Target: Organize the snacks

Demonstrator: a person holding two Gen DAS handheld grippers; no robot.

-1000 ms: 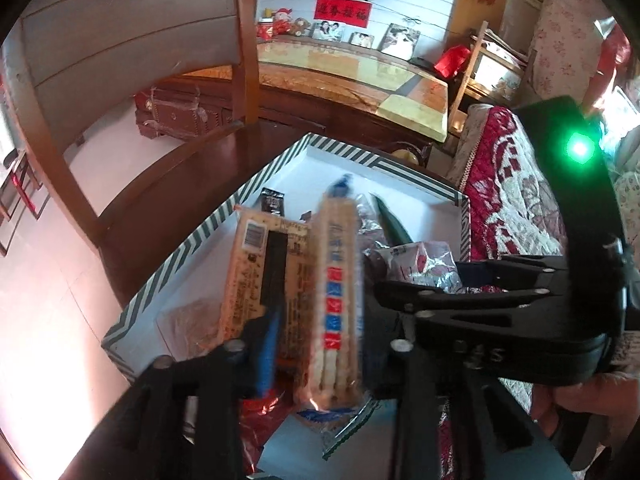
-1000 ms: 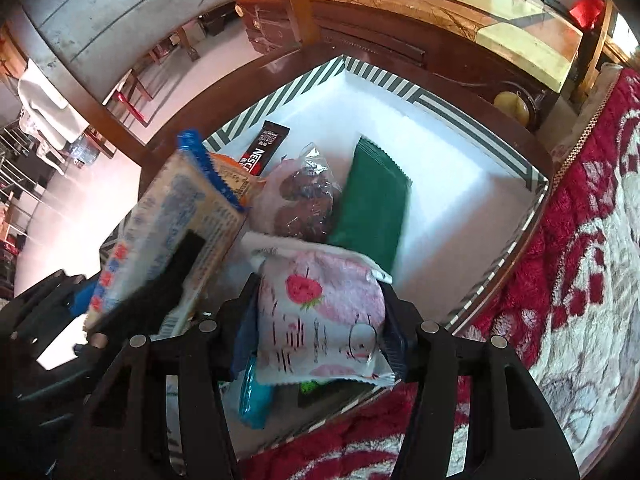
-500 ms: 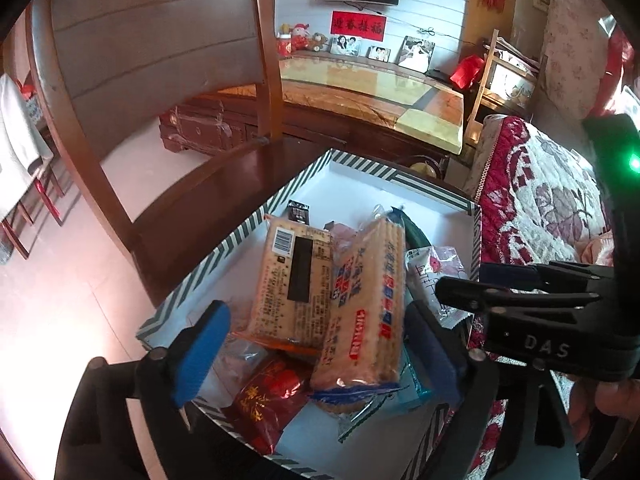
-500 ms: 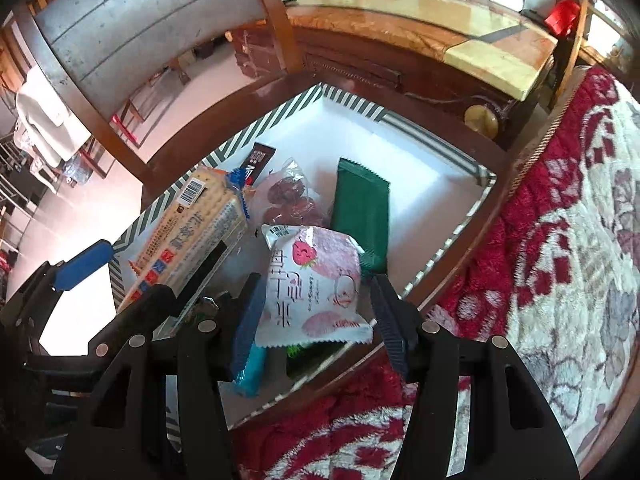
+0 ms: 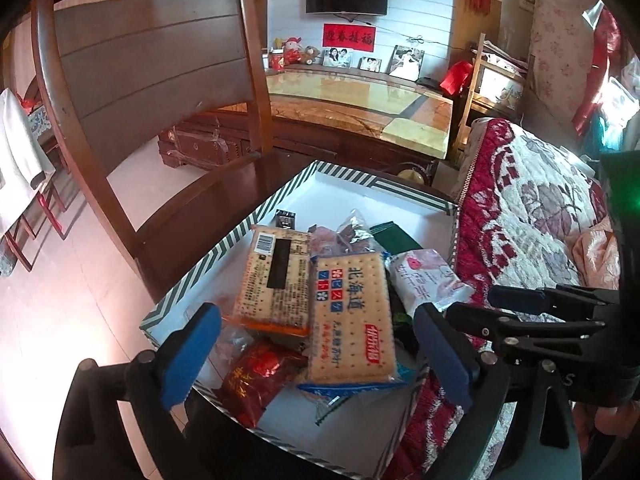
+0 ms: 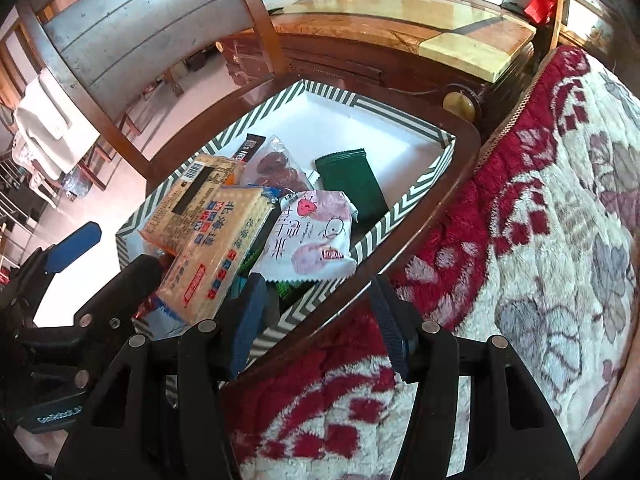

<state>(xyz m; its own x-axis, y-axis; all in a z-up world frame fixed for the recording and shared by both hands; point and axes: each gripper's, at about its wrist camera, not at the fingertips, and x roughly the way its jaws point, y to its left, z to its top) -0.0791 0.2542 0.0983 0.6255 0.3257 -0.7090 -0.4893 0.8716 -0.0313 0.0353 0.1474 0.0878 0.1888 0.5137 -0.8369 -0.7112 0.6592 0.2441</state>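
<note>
A striped box (image 5: 352, 173) (image 6: 412, 196) on a wooden chair seat holds several snacks. A cracker pack with a blue end (image 5: 352, 320) (image 6: 216, 252) lies flat beside an orange-edged cracker pack (image 5: 276, 276) (image 6: 192, 196). A pink-and-white pouch (image 5: 428, 280) (image 6: 312, 240) lies at the box's near right, by a green packet (image 6: 352, 180), a clear bag of dark sweets (image 6: 276, 164) and a red packet (image 5: 256, 376). My left gripper (image 5: 316, 356) is open and empty above the box's near end. My right gripper (image 6: 320, 320) is open and empty, just back from the pouch.
The chair back (image 5: 152, 72) rises at the box's far left. A red and cream flowered blanket (image 6: 540, 260) lies right of the chair. A long wooden cabinet with a marble top (image 5: 360, 100) stands behind. A black sachet (image 5: 285, 219) lies at the box's far side.
My left gripper opened and let go of the blue-ended cracker pack, which now lies flat in the box. My right gripper opened, released the pink pouch and drew back. Both pulled away upward.
</note>
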